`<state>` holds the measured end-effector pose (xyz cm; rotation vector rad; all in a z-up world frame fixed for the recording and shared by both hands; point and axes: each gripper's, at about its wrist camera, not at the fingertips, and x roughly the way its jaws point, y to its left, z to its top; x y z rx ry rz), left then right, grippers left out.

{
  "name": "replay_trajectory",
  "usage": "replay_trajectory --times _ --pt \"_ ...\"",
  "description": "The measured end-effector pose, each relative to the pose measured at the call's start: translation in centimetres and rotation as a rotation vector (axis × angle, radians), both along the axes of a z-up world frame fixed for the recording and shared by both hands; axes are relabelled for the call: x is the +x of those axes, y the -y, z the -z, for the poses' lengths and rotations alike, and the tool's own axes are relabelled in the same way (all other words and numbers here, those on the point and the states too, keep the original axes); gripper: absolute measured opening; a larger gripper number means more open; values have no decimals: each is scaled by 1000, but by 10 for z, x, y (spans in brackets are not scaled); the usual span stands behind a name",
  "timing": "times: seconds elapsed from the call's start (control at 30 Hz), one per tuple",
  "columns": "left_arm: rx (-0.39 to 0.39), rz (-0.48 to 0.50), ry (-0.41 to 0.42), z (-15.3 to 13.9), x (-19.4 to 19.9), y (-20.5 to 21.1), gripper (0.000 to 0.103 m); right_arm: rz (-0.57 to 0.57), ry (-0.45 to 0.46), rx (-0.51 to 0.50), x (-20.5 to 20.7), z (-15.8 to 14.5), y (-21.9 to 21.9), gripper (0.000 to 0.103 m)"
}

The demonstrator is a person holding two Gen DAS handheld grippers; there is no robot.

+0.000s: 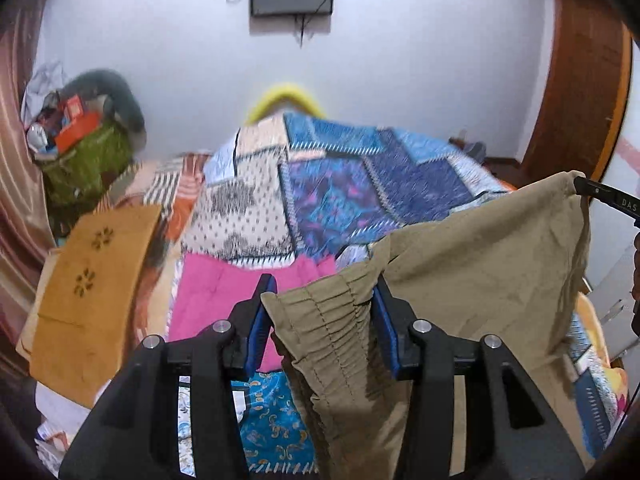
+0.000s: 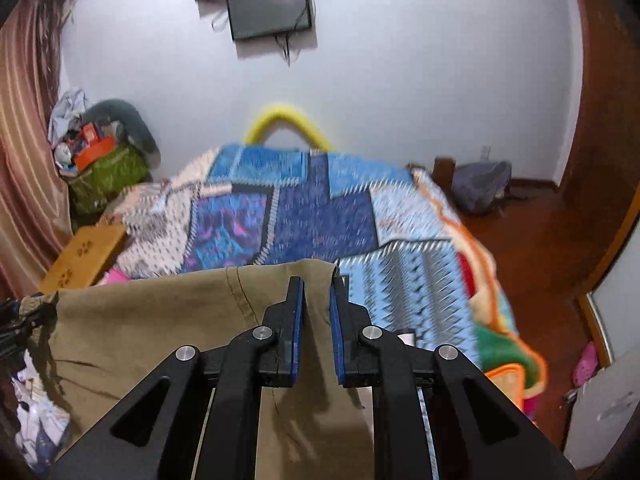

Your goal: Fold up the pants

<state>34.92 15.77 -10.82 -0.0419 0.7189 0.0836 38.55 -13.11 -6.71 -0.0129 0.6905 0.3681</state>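
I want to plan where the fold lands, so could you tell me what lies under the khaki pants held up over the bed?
Past the pants, a patchwork quilt, a pink cloth and a turquoise printed cloth show. The bed directly beneath the pants is hidden.

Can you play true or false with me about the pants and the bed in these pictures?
1. The pants are khaki. True.
2. Only one gripper holds the pants. False: the left gripper grips the gathered waistband and the right gripper pinches another edge.
3. The pants lie flat on the bed. False: they hang stretched between the grippers above the patchwork quilt.
4. Something pink lies on the bed. True.
5. The curtain is blue. False: it is brownish pink.
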Motion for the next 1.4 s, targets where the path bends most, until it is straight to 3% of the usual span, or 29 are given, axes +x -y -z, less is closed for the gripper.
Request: replay_trajectory --times 0.2,0.37,0.67,1.03,1.2,1.4 --pt "-7 47 28 -17 -44 9 47 -32 48 27 -55 -32 20 11" --pt "18 87 7 -8 -80 17 47 -59 57 31 -104 -30 32 11" --pt "22 159 -52 26 -150 28 47 -85 -16 42 -181 7 50 11" --pt "48 224 -195 88 -208 38 51 -81 -125 26 -256 80 69 11" --pt "102 189 -255 110 -223 38 51 -57 -203 -2 -271 115 74 11" --pt "51 108 -262 100 -243 20 51 -25 -182 -47 -296 120 76 11"
